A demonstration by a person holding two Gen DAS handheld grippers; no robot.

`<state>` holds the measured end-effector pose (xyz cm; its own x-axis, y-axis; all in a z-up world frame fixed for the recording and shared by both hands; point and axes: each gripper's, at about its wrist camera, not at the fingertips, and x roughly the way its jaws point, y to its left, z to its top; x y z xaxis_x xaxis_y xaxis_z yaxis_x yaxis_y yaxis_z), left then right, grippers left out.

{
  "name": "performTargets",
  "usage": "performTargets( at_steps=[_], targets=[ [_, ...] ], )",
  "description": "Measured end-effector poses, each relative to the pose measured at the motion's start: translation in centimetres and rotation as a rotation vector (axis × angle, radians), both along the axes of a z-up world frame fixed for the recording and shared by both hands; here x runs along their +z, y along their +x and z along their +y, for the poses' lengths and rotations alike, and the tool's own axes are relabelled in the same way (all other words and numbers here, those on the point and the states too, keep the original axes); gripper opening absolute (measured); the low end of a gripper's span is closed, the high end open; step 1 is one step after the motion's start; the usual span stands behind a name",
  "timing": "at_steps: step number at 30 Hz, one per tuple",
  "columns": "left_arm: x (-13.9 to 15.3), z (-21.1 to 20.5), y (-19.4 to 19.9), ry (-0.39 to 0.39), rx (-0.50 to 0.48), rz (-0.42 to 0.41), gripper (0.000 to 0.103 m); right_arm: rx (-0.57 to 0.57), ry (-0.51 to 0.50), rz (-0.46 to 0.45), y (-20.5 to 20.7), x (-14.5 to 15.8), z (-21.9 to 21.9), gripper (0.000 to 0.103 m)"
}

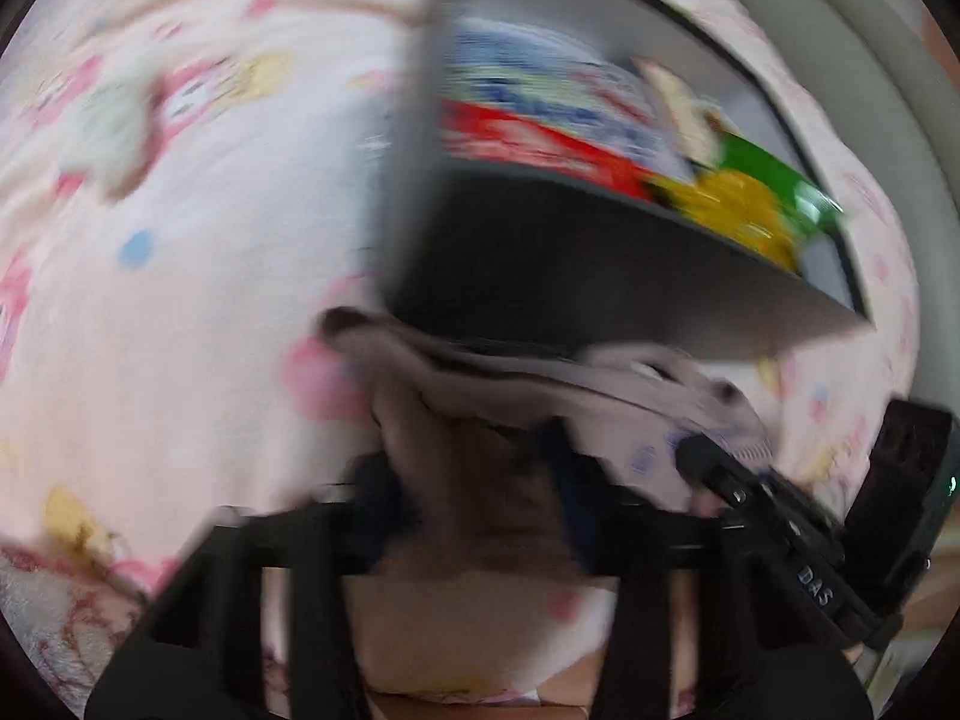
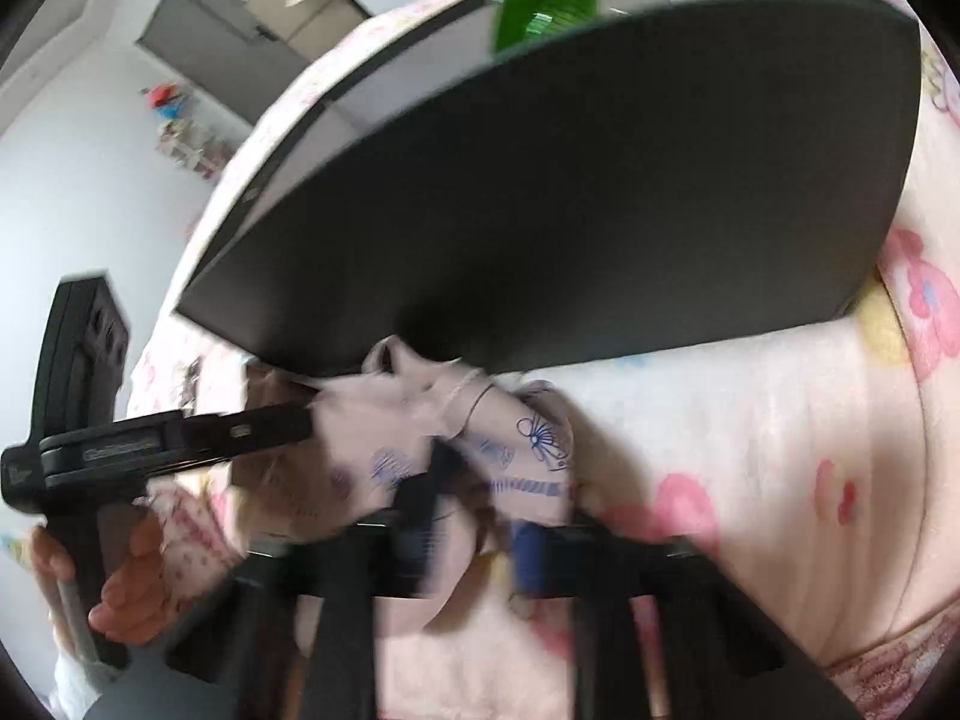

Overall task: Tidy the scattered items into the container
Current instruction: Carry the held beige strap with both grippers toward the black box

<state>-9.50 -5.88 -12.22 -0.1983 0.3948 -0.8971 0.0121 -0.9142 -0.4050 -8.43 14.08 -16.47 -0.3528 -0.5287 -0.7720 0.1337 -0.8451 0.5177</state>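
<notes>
pink cartoon-print blanket (image 1: 198,312) covered the bed, blurred. pale wall (image 2: 72,192) behind in right wrist view; grey door (image 2: 210,42) stood farther back. small coloured clutter (image 2: 180,132) sat against the wall, too small to identify.

Your left gripper (image 1: 474,480) is matt black plastic: two broad flat arms run up from the bottom of its own camera's view to a black crossbar, and its fingers (image 1: 384,498) show a dark blue tinge, though blur hides their detail. Your right gripper (image 2: 474,516) has the same black frame, with clearer blue on its fingers (image 2: 528,552). From the left camera, the right one appears as a long black bar with small round screws and white letters reading "DAS", backed by a boxy black block with a small green light. Your left hand (image 2: 129,594) wears a pale pink patterned cuff.
</notes>
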Motion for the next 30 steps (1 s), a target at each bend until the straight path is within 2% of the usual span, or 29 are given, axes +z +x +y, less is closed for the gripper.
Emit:
performTargets(
  at_steps=[2,4,6,8,10,11,12,14,15,16,17,21,25,28,29,30],
  targets=[
    [0.8,0.4,0.7,0.038,-0.037,0.035,0.016,-0.008,0.02,0.06,0.9,1.3,0.3,0.005],
    [1.7,0.3,1.3,-0.01,-0.03,0.082,0.014,-0.029,0.062,0.117,1.7,2.8,1.1,0.005],
    [1.8,-0.6,1.4,-0.042,0.016,0.082,0.014,-0.044,0.089,0.166,2.3,4.1,1.9,0.005],
    [1.1,-1.5,1.1,-0.027,0.054,0.036,0.014,-0.068,0.059,0.16,2.5,4.1,2.8,0.005],
    [0.5,-2.0,0.7,0.004,0.082,-0.001,0.015,-0.095,0.013,0.094,2.4,2.6,3.3,0.005],
    [0.3,-2.1,0.5,0.016,0.085,-0.014,0.021,-0.102,0.007,0.067,2.2,2.4,3.6,0.005],
    [0.1,-2.1,0.4,0.025,0.082,-0.025,0.032,-0.102,0.004,0.047,2.4,2.3,3.7,0.007],
    [-0.2,-1.0,0.4,0.038,0.071,-0.048,0.048,-0.095,0.011,0.03,2.5,1.9,3.2,0.015],
    [-0.2,-0.7,0.6,0.04,0.063,-0.052,0.048,-0.097,0.019,0.027,2.8,1.9,3.3,0.024],
    [-0.3,-0.6,0.5,0.03,0.059,-0.053,0.048,-0.105,0.029,0.017,2.7,1.6,3.0,0.033],
    [-0.3,-0.4,0.5,0.018,0.055,-0.054,0.048,-0.121,0.033,0.0,2.5,1.1,3.0,0.035],
    [-0.3,-0.5,0.4,0.026,0.051,-0.059,0.048,-0.181,0.028,-0.072,1.5,-0.5,3.4,0.036],
    [-0.4,-1.4,0.2,0.073,0.078,-0.073,0.048,-0.204,0.011,-0.064,1.1,-0.5,3.6,0.036],
    [-0.2,-1.2,-0.1,0.062,0.067,-0.048,0.046,-0.178,0.024,-0.048,1.1,-0.3,3.3,0.036],
    [-0.3,-0.8,-0.3,0.034,0.044,-0.039,0.041,-0.17,0.02,-0.035,1.1,-0.2,3.1,0.036],
    [-0.4,-0.5,-0.4,0.012,0.026,-0.041,0.026,-0.162,0.02,-0.019,1.0,-0.2,2.8,0.033]
  ],
)
